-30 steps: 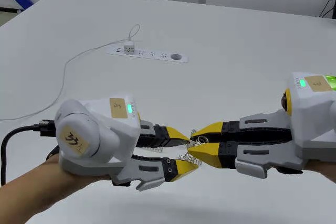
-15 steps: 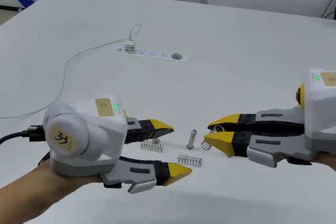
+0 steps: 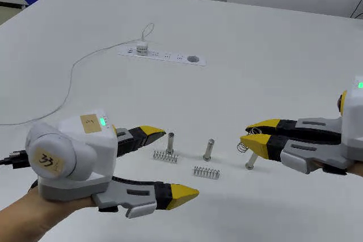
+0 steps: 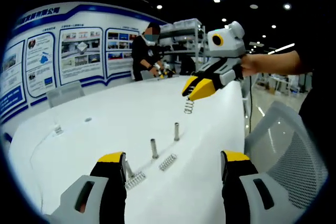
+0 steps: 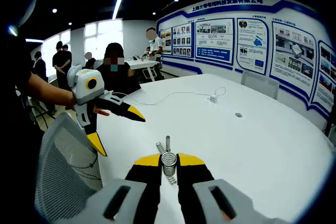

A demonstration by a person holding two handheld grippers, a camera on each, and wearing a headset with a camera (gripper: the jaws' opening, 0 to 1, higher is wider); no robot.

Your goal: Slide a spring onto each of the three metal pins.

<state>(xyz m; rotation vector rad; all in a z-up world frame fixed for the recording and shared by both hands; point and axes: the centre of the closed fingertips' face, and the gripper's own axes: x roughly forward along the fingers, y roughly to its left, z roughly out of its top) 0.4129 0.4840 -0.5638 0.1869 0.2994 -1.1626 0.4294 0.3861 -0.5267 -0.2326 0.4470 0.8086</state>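
Springs sit on none of the three pins yet, so we judge the whole task as left to do. Our right tongs (image 3: 247, 132) are clenched on the held spring (image 5: 168, 163), which hangs from their tips just above the right pin (image 3: 250, 161). In the right gripper view that pin rises just beyond the coil. We judge this to be the first threading, with the coil not yet lined up over the pin's top. Our left tongs (image 3: 180, 162) are released, spread wide and holding nothing. Between the two tongs stand the middle pin (image 3: 209, 149) and the left pin (image 3: 170, 141), both upright and bare. On the desk (image 3: 272, 66) the first loose spring (image 3: 165, 156) lies just beside the left pin's foot. The second loose spring (image 3: 205, 172) lies near the left tongs' lower tip.
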